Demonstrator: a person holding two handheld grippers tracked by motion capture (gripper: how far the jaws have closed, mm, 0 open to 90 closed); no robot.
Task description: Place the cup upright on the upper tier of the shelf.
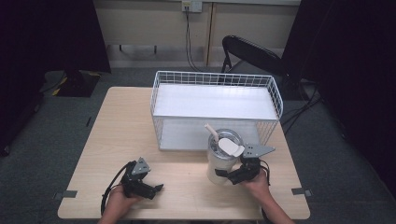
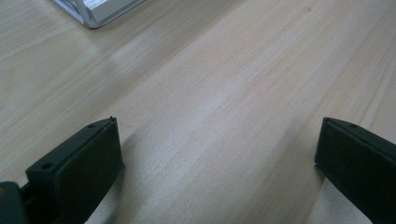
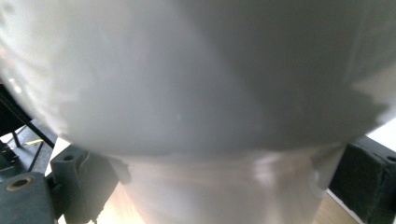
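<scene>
A white tumbler [image 1: 219, 161] with a clear lid and a straw stands upright on the wooden table [image 1: 121, 135], just in front of the wire basket [image 1: 275, 91]. My right gripper [image 1: 229, 175] is shut on its lower body from the right side. In the right gripper view the tumbler [image 3: 196, 93] is very close, and the jaws of my right gripper [image 3: 224, 186] press against its narrower base on both sides. My left gripper [image 1: 155, 189] rests low at the table's front left. It is open [image 2: 217, 154], with only bare wood between its jaws.
The white wire basket with a white shelf insert takes up the far middle of the table; a corner of its base [image 2: 98, 9] shows in the left gripper view. A black folding chair [image 1: 247, 51] stands behind the table. Bare wood lies left of the basket.
</scene>
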